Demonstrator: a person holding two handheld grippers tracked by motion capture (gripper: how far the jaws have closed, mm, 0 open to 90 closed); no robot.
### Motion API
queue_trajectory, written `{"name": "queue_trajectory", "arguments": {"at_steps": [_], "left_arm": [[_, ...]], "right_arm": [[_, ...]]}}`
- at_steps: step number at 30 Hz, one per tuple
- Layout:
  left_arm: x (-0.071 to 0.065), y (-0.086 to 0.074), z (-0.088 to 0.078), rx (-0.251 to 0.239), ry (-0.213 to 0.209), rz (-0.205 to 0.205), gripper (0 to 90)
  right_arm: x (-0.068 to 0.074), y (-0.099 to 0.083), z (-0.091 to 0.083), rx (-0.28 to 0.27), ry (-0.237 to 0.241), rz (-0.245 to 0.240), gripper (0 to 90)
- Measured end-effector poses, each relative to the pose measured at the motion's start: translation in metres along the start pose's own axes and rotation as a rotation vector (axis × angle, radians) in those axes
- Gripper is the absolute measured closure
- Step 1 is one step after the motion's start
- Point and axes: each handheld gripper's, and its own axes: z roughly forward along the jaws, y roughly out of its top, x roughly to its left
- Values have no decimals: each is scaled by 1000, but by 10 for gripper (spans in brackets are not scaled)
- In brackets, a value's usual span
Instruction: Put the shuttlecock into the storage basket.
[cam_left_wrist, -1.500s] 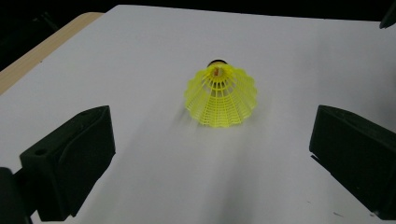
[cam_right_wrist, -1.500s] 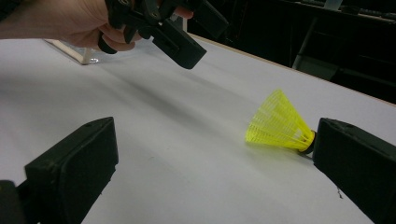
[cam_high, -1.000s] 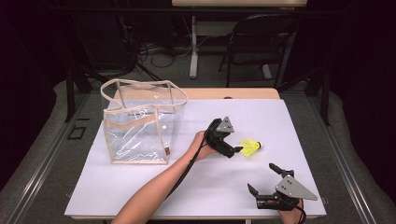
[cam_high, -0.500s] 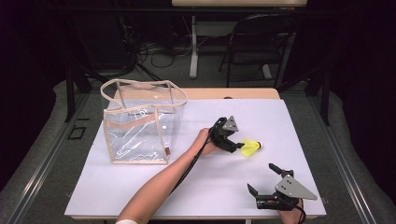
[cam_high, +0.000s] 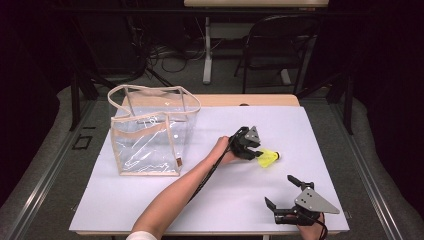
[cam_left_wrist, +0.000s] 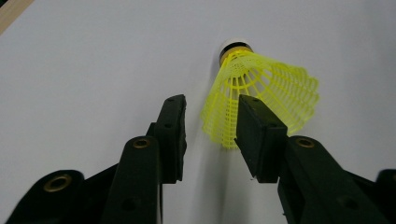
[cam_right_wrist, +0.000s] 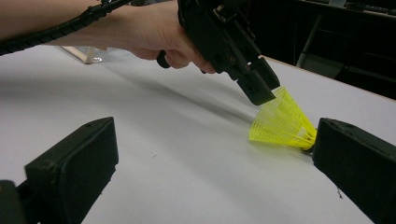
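Note:
A yellow plastic shuttlecock (cam_high: 268, 158) lies on its side on the white table (cam_high: 150, 205), right of centre. My left gripper (cam_high: 257, 152) reaches down onto its skirt from the left. In the left gripper view the near rim of the shuttlecock (cam_left_wrist: 266, 88) sits between the jaws of the left gripper (cam_left_wrist: 210, 121); these have just been closing, and a narrow gap remains at the left pad. My right gripper (cam_high: 281, 192) rests open near the front right edge. The right gripper (cam_right_wrist: 212, 140) looks at the shuttlecock (cam_right_wrist: 282, 123) under the left gripper (cam_right_wrist: 259, 91).
A clear plastic tote bag (cam_high: 150, 135) with beige trim and handles stands upright on the left of the table. A dark chair (cam_high: 280, 45) and cables are on the floor beyond the far edge.
My left gripper has moved right and slightly down onto the shuttlecock, and its jaws have narrowed around the skirt. The right gripper has stayed where it was.

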Motion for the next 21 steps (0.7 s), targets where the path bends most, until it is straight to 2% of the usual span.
{"name": "queue_trajectory", "arguments": {"at_steps": [3, 11, 15, 21], "left_arm": [[1, 1, 3, 7, -24, -2, 676], [2, 3, 8, 3, -27, 13, 739], [3, 3, 9, 1, -40, 22, 798], [5, 2, 8, -10, -51, 51, 872]], "right_arm": [[0, 0, 0, 1, 1, 0, 0], [0, -1, 1, 1, 2, 6, 0], [0, -1, 1, 4, 2, 4, 0], [0, -1, 1, 5, 3, 5, 0]]}}
